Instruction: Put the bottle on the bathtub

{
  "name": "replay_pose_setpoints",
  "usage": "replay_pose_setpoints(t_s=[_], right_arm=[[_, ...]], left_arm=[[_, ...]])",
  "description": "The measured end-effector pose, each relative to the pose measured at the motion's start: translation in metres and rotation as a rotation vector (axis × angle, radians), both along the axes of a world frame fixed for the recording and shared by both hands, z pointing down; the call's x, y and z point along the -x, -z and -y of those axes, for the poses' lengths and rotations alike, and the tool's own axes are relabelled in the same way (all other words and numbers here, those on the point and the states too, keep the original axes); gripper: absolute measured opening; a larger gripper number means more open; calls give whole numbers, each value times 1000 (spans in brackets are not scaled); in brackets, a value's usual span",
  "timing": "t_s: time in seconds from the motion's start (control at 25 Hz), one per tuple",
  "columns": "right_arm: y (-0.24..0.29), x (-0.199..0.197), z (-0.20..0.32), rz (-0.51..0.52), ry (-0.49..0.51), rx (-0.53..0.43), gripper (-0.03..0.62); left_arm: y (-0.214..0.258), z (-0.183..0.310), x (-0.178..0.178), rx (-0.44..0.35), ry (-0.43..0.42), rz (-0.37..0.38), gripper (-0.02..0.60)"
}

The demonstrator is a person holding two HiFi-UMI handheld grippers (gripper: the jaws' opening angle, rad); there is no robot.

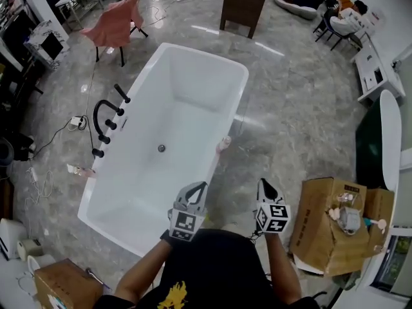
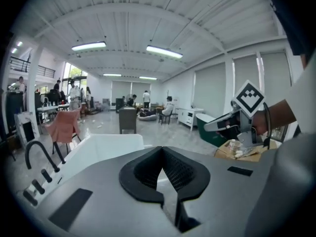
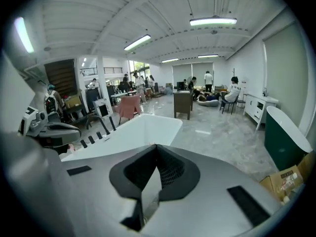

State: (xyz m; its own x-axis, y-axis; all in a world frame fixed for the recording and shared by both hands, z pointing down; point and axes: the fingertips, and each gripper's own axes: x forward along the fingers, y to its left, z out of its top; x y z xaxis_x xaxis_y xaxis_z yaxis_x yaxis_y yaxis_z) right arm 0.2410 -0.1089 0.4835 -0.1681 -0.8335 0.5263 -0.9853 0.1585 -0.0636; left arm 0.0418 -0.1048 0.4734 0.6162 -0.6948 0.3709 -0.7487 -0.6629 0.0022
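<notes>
Hovering beside the bathtub (image 1: 193,76) rim bearing the bottle (image 1: 223,145), left hand-held gripper (image 1: 198,188) and right hand-held gripper (image 1: 264,184) are pressed together.

Bottom centre of the head view: you wear a black shirt (image 1: 206,262) with a yellow print (image 1: 172,296) on the chest. Your left gripper (image 1: 196,188) and right gripper (image 1: 264,184) are grey with black ribbed pads (image 2: 177,174). Each bears a marker cube (image 1: 185,223) of black-and-white squares.

A small pinkish bottle (image 1: 223,145) rests on the empty white bathtub's (image 1: 187,89) long rim.
</notes>
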Motion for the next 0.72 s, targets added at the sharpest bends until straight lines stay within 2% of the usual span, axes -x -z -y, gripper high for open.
replay_pose_setpoints(t_s=[0.16,0.24,0.44,0.6,0.72], right_arm=[[28,-10,-7,64,39,-70,0],[29,-11,-14,74,43,-73,0],[26,-13,-25,120,27,-67,0],[21,-6,-32,138,47,-53,0],[21,-1,-34,143,52,-52,0]], left_arm=[[25,-10,-3,-85,-67,59,17],[29,-7,3,-100,-58,83,17],[46,6,15,-134,1,84,17],[49,6,18,-134,-2,101,17],[54,7,18,-144,6,88,17]])
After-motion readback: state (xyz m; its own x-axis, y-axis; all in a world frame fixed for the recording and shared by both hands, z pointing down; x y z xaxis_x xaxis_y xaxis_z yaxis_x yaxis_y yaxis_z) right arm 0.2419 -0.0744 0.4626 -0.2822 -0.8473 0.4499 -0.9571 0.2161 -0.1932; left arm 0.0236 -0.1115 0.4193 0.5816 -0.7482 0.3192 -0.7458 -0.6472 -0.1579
